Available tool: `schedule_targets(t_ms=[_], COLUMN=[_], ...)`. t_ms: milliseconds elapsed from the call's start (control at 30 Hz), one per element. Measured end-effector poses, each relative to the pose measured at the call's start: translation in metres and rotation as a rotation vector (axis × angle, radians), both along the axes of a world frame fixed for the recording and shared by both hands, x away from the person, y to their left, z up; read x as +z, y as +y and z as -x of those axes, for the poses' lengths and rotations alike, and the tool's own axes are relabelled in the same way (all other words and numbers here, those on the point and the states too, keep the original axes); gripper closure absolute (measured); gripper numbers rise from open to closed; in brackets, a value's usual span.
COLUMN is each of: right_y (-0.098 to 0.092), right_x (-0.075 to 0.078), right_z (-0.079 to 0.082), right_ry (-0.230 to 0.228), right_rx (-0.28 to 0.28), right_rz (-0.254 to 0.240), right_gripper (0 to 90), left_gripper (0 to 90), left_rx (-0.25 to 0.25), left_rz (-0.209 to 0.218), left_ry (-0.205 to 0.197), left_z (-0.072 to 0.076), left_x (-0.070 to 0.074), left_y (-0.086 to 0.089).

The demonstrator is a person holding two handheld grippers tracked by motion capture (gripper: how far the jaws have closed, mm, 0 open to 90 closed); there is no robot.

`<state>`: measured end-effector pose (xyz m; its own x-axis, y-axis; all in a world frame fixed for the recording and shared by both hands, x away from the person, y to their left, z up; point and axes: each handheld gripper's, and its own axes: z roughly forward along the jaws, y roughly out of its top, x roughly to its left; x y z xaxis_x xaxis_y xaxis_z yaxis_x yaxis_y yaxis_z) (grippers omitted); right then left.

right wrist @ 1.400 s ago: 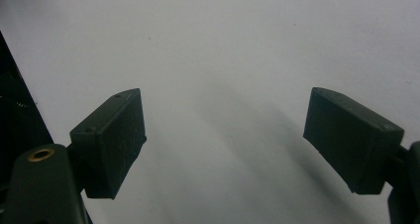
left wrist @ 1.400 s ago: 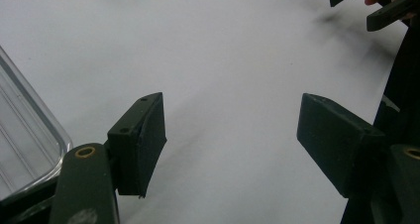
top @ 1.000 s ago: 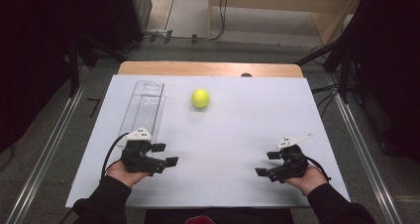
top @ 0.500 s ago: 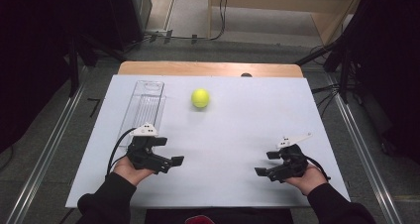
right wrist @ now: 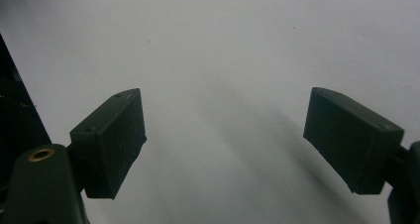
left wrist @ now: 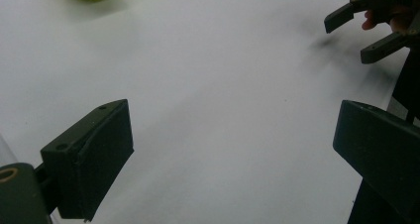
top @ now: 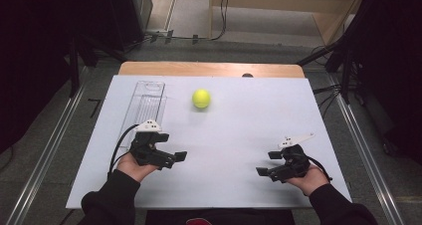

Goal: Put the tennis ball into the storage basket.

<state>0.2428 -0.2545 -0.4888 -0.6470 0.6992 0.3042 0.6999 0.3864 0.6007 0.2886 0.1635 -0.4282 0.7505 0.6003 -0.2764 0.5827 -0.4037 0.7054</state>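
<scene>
The left gripper [top: 175,159] jaws have just opened wide, holding nothing, ready for the yellow ball [top: 201,98] at 1 o'clock. The right gripper [top: 268,164] is wide too.

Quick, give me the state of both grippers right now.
Left gripper: open, nothing between the jaws, which have just been opening above the bare table.
Right gripper: open, holding nothing.

a clear plastic tray [top: 145,104] lies on the white table top [top: 239,135], just beyond the left gripper. past the far edge, cables [top: 199,36] cross the grey floor [top: 59,140].
</scene>
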Motion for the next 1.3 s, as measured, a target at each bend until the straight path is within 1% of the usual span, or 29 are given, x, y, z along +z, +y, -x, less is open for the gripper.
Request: schedule_targets(t_ms=[167, 300, 400, 467, 633, 800, 1067, 1167, 1300], right_y=[-0.001, -0.001, -0.001, -0.001, -0.001, -0.001, 0.0, 0.0, 0.0], right_x=[0.0, 0.0, 0.0, 0.0, 0.0, 0.001, 0.001, 0.001, 0.001], right_z=[-0.001, -0.001, -0.001, -0.001, -0.001, -0.001, -0.002, -0.002, -0.002], right_ry=[0.001, -0.001, -0.001, -0.002, -0.003, -0.003, -0.007, -0.006, -0.007], right_rx=[-0.006, -0.007, -0.01, -0.01, -0.007, -0.005, -0.001, -0.001, -0.001], right_rz=[-0.004, -0.003, -0.005, -0.004, -0.002, -0.003, -0.001, 0.001, 0.0], right_gripper=[14.2, 14.2, 14.3, 14.2, 14.2, 14.2, 14.2, 14.2, 14.2], left_gripper=[2.4, 2.4, 2.4, 2.5, 2.5, 2.5, 2.5, 2.5, 2.5], left_rx=[0.007, 0.022, 0.026, 0.031, 0.032, 0.031, 0.043, 0.039, 0.039], left_rz=[-0.003, -0.004, -0.012, -0.029, -0.024, -0.049, -0.056, -0.057, -0.072], left_ry=[-0.002, -0.005, -0.009, -0.012, -0.01, -0.013, -0.011, -0.008, -0.012], left_z=[-0.003, -0.008, -0.009, -0.013, -0.016, -0.022, -0.032, -0.035, -0.041], left_x=[0.001, 0.003, 0.003, 0.003, 0.003, 0.002, 0.003, 0.004, 0.005], left_y=[-0.003, -0.005, -0.007, -0.01, -0.012, -0.016, -0.021, -0.023, -0.025])
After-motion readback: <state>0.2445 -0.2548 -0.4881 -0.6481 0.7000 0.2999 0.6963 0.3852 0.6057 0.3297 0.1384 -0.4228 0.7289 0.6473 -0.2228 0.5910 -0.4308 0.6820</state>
